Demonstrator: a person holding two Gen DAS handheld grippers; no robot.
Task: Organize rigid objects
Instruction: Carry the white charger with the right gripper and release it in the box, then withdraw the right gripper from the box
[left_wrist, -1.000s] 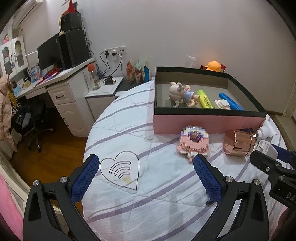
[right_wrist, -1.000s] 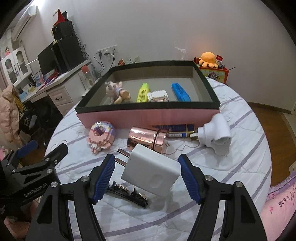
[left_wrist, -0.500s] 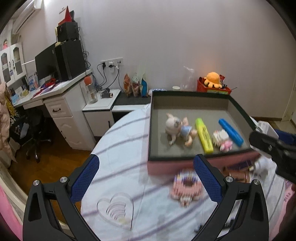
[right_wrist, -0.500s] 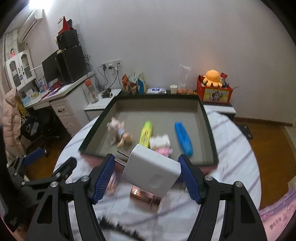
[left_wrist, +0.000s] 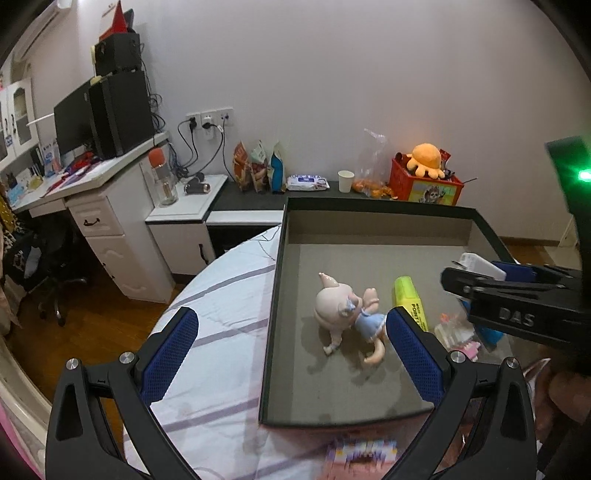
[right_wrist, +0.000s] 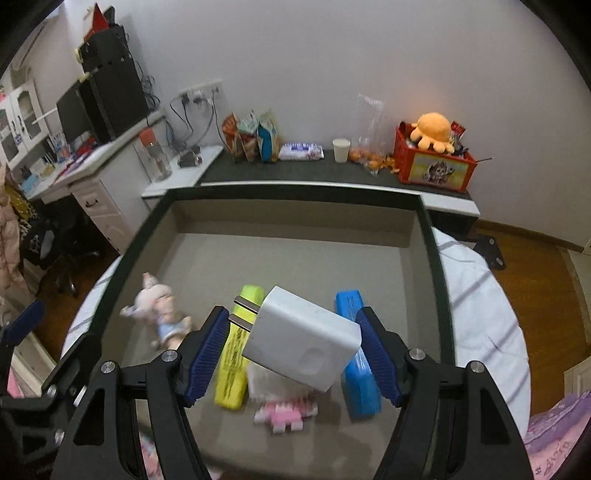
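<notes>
left to right. the left gripper (left_wrist: 291, 332) is spread wide with nothing between its blue pads (left_wrist: 171, 343), hanging over the near left edge of the box (left_wrist: 376, 205), where the striped bedcover (left_wrist: 225, 302) meets the dark rim. inside the box, on its grey floor, lie a pig doll (right_wrist: 160, 312), a yellow highlighter (right_wrist: 236, 350), a pink-and-white brick figure (right_wrist: 286, 411) and a blue block (right_wrist: 356, 373), in that order. the right gripper (right_wrist: 291, 350) is clamped on a white charger plug (right_wrist: 301, 341), tilted, its two metal prongs (right_wrist: 242, 312) pointing up and left; the plug is held in the air above the highlighter and the brick figure, not touching them. step in hand, as judged: carrying the plug into the box. the next move appears to call for shifting toward bare floor, which lies behind the row of toys, lowering until the plug rests, then parting the fingers. a second brick figure (left_wrist: 364, 456), blurred, lies outside the near wall, seemingly yet to be stowed.
</notes>
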